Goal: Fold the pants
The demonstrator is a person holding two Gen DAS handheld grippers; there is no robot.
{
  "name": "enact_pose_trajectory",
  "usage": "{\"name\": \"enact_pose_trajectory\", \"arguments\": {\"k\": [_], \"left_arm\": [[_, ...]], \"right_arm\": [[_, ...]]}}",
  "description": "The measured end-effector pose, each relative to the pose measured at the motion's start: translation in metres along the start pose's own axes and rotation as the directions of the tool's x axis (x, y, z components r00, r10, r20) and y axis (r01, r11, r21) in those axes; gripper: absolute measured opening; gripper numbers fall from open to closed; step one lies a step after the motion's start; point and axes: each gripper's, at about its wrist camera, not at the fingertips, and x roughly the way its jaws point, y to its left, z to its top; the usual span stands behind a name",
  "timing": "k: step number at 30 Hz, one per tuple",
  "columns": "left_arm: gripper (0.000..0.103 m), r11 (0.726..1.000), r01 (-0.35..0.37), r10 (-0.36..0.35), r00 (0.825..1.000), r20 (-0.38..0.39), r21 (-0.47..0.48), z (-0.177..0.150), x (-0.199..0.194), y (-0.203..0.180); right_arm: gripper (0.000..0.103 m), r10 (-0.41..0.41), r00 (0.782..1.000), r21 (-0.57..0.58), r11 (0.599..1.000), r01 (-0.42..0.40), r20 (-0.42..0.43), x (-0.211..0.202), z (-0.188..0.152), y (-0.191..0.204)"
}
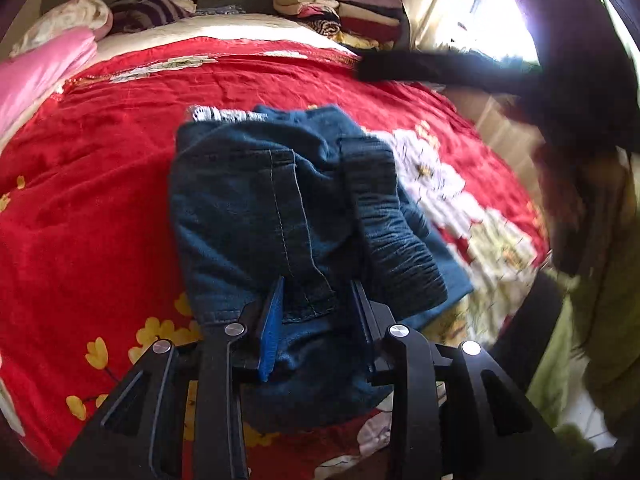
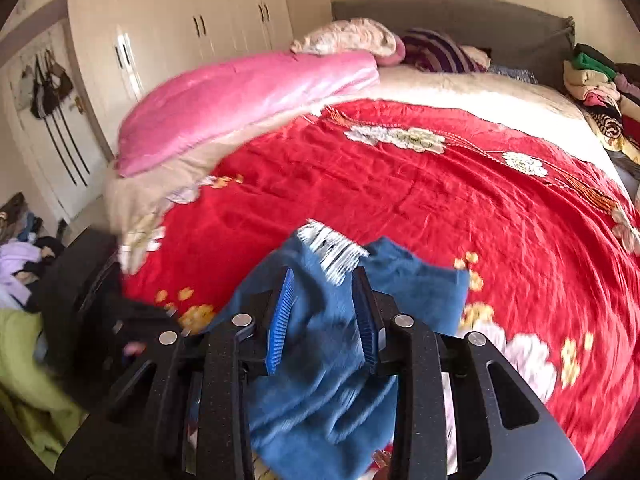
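Observation:
Blue denim pants (image 1: pixel 256 208) lie folded in a bundle on the red flowered bedspread (image 1: pixel 80 220), with a dark ribbed cuff (image 1: pixel 396 240) on top at the right. My left gripper (image 1: pixel 318 292) is open, its fingers straddling the near edge of the pants. In the right wrist view the pants (image 2: pixel 320 360) show their lighter blue inside and a white patterned waistband (image 2: pixel 336 252). My right gripper (image 2: pixel 324 280) is open just above them. The right gripper appears as a dark blurred shape (image 1: pixel 420 70) in the left wrist view.
A pink quilt (image 2: pixel 248 100) and pillows (image 2: pixel 348 36) lie at the bed's head. A stack of folded clothes (image 1: pixel 344 12) stands at the far corner. Wardrobes (image 2: pixel 180 40) line the wall. Loose clothes (image 2: pixel 20 264) lie on the floor.

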Motion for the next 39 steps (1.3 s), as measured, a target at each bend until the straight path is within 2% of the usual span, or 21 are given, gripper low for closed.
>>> {"name": "enact_pose_trajectory", "arguments": {"k": [6, 12, 14, 15, 18, 20, 22, 25, 27, 29, 31, 33, 36, 39], "left_arm": [[0.03, 1.0, 0.008, -0.008, 1.0, 0.001, -0.008, -0.002, 0.0, 0.003], [0.03, 1.0, 0.02, -0.02, 1.0, 0.004, -0.019, -0.003, 0.001, 0.004], [0.03, 0.999, 0.024, -0.023, 1.0, 0.004, -0.024, -0.003, 0.001, 0.005], [0.03, 0.999, 0.024, -0.024, 1.0, 0.005, -0.026, -0.003, 0.001, 0.005], [0.03, 0.999, 0.026, -0.026, 1.0, 0.009, -0.031, -0.003, 0.001, 0.005], [0.031, 0.999, 0.025, -0.025, 1.0, 0.008, -0.033, -0.003, 0.001, 0.005], [0.032, 0.999, 0.024, -0.024, 1.0, 0.008, -0.035, -0.003, 0.001, 0.005], [0.032, 0.999, 0.024, -0.024, 1.0, 0.008, -0.037, -0.002, 0.001, 0.005], [0.032, 0.999, 0.023, -0.023, 1.0, 0.008, -0.038, -0.002, 0.0, 0.005], [0.032, 0.999, 0.023, -0.023, 1.0, 0.008, -0.039, -0.001, 0.001, 0.005], [0.032, 0.999, 0.023, -0.023, 1.0, 0.008, -0.038, -0.002, 0.001, 0.005], [0.032, 0.999, 0.022, -0.022, 1.0, 0.007, -0.039, -0.002, 0.001, 0.005], [0.032, 0.999, 0.021, -0.021, 1.0, 0.008, -0.039, -0.002, 0.001, 0.005], [0.032, 0.999, 0.019, -0.019, 1.0, 0.008, -0.04, -0.002, 0.001, 0.005]], "right_arm": [[0.024, 0.018, 0.989, -0.046, 0.999, -0.025, -0.144, 0.06, 0.016, 0.004], [0.023, 0.065, 0.972, -0.054, 0.995, -0.08, -0.226, 0.086, 0.01, 0.015], [0.003, 0.043, 0.97, -0.099, 0.993, -0.069, -0.24, 0.09, 0.005, 0.024], [0.002, 0.003, 0.973, -0.122, 0.992, -0.032, -0.229, 0.089, 0.002, 0.027], [0.001, -0.087, 0.974, -0.094, 0.993, 0.069, -0.207, 0.09, 0.006, 0.019], [0.0, -0.143, 0.967, -0.097, 0.987, 0.125, -0.211, 0.094, 0.005, 0.012], [0.0, -0.21, 0.945, -0.1, 0.977, 0.191, -0.251, 0.105, -0.002, 0.001], [0.0, -0.162, 0.956, -0.019, 0.987, 0.162, -0.245, 0.104, -0.009, -0.013], [0.0, -0.166, 0.964, 0.018, 0.985, 0.174, -0.21, 0.091, -0.008, -0.016], [0.011, -0.146, 0.98, 0.045, 0.987, 0.153, -0.134, 0.07, -0.006, -0.014], [0.017, -0.113, 0.992, 0.043, 0.992, 0.116, -0.064, 0.045, -0.008, -0.005], [0.018, -0.079, 0.996, 0.014, 0.997, 0.08, -0.044, 0.033, -0.014, 0.007], [0.019, -0.058, 0.995, -0.034, 0.998, 0.055, -0.081, 0.03, -0.028, 0.02], [0.019, -0.135, 0.981, -0.073, 0.989, 0.126, -0.141, 0.045, -0.039, 0.02]]}}
